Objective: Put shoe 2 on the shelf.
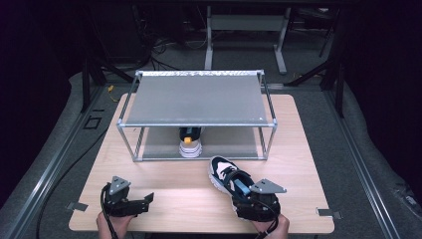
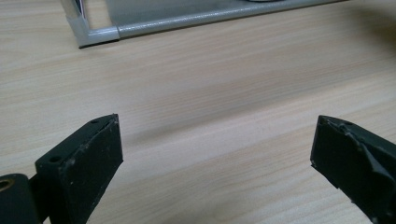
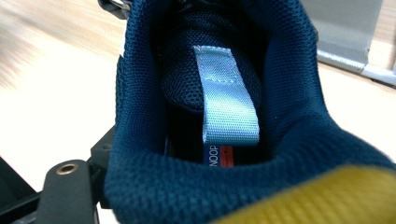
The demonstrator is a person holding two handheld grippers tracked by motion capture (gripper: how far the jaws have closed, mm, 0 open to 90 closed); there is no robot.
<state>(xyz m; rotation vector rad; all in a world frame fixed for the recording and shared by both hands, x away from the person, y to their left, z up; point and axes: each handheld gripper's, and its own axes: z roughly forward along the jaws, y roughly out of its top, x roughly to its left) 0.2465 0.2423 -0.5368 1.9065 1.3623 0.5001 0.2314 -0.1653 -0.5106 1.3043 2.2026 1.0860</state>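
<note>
Resting low at the near left corner of the pale wood-grain table [image 1: 149,174], the left gripper [image 1: 141,203] has its two blunt black jaws standing wide apart, with nothing but bare tabletop between them; in the left gripper view the rubbery pads [image 2: 95,154] look matte and slightly nicked at the edges. A grey three-cornered plate sits on top of it, and a hand holds it from the table's near edge.

Toward the middle stands a two-tier rack [image 1: 196,99] of slim silver metal tubes with flat, dull grey shelf boards, its long side running across the table. On its lower shelf sits one shoe [image 1: 190,144], white-soled with an orange patch, its heel facing the person.

Right of centre, in front of the rack and apart from it, is the second shoe [image 1: 226,177]: dark navy mesh upper, chunky white sole. Its long axis runs diagonally, toe pointing away and to the left toward the rack, heel toward the person. The right gripper [image 1: 247,198] is at that heel, its jaws partly closed on the padded collar. In the right gripper view the woven navy lining, a shiny light-blue pull tab [image 3: 229,100] and a yellow heel patch [image 3: 327,198] sit close up.
</note>
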